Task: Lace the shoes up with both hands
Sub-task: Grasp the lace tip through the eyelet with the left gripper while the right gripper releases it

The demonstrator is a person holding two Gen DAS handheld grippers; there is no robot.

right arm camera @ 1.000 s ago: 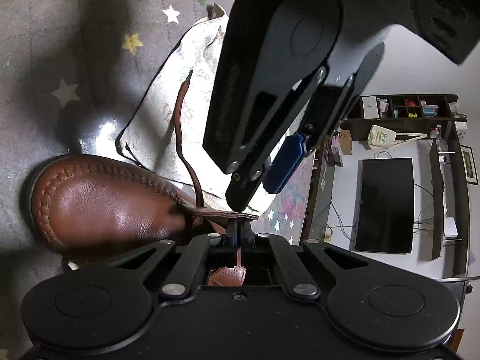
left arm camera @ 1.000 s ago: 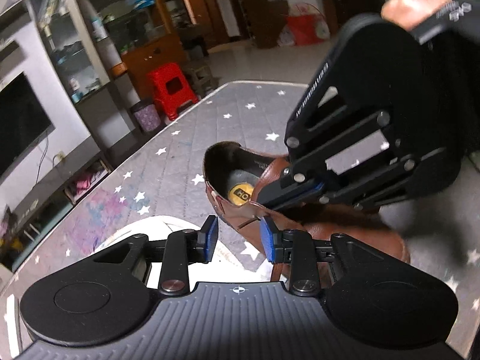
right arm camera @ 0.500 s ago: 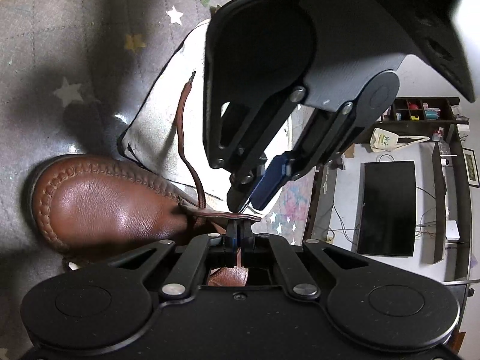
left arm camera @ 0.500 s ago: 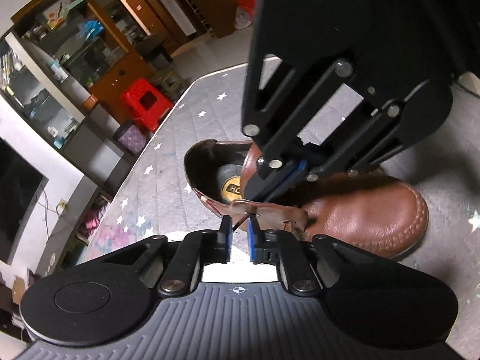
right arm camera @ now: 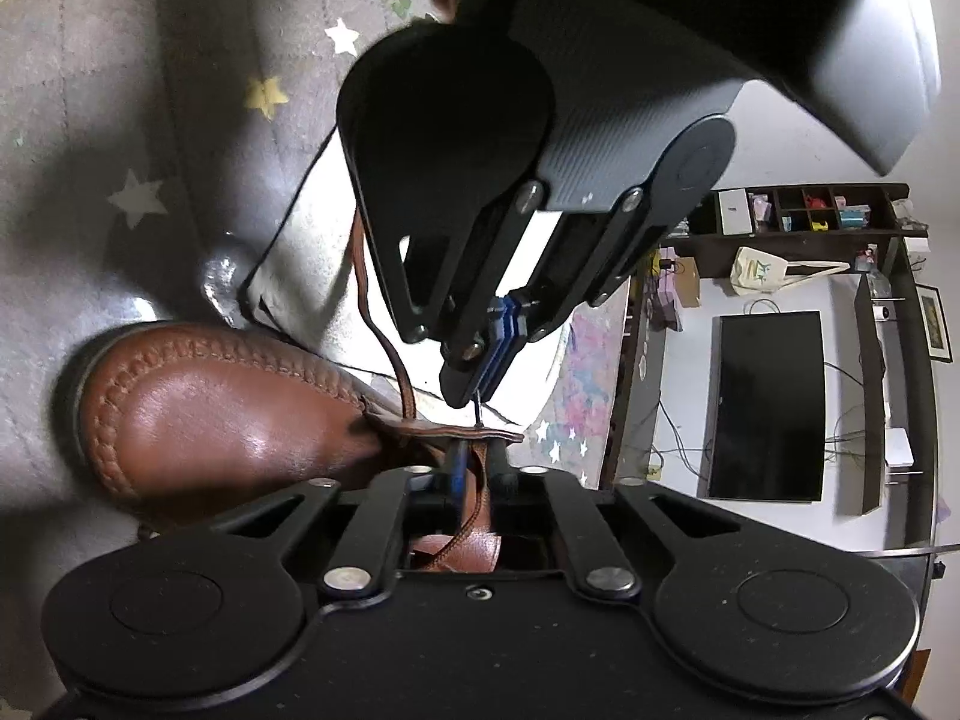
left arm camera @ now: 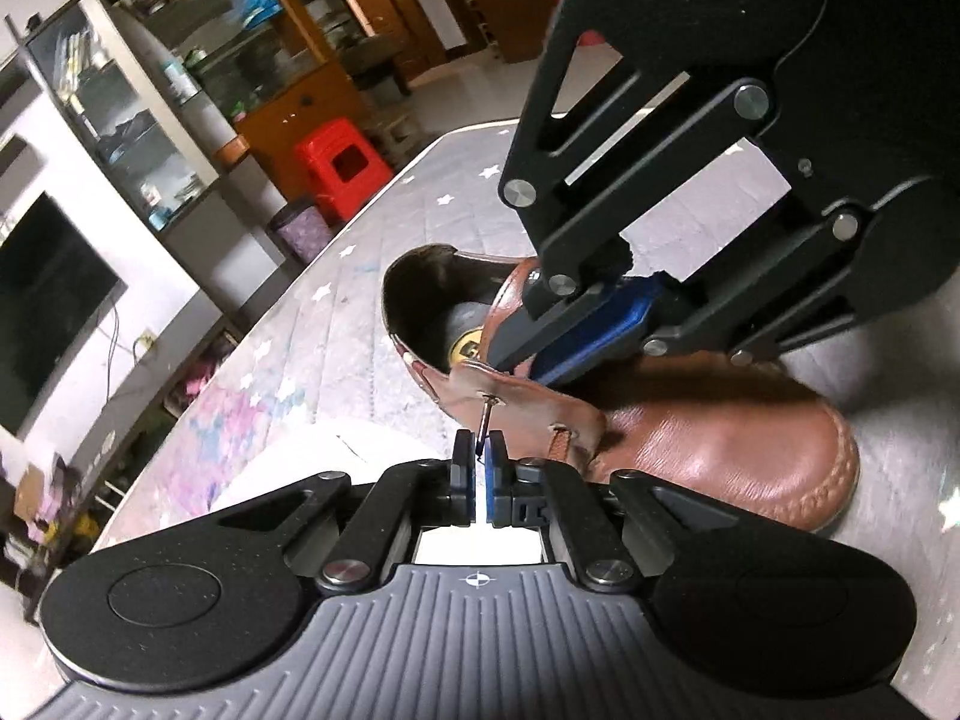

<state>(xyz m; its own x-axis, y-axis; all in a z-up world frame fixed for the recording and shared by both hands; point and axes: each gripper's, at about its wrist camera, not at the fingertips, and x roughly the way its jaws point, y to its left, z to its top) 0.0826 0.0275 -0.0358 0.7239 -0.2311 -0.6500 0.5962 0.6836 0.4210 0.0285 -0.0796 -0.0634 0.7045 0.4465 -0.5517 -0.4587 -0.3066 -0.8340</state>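
Observation:
A brown leather shoe lies on its side on the star-patterned mat. A thin dark lace tip pokes out through an eyelet in the shoe's flap. My left gripper is shut on that tip; the right wrist view shows it coming down from above. My right gripper sits behind the flap with its jaws opening. The brown lace runs loosely between its pads. The lace's other end trails over a white sheet. In the left wrist view the right gripper reaches into the shoe's mouth.
A white sheet lies beside and partly under the shoe on the grey star mat. Beyond the mat's edge stand a red stool, a purple bin, shelving and a dark television.
My left gripper dropped toward the flap and closed from open onto the lace tip. The right gripper stayed put, and its jaws, shut on the lace before, have parted a little.

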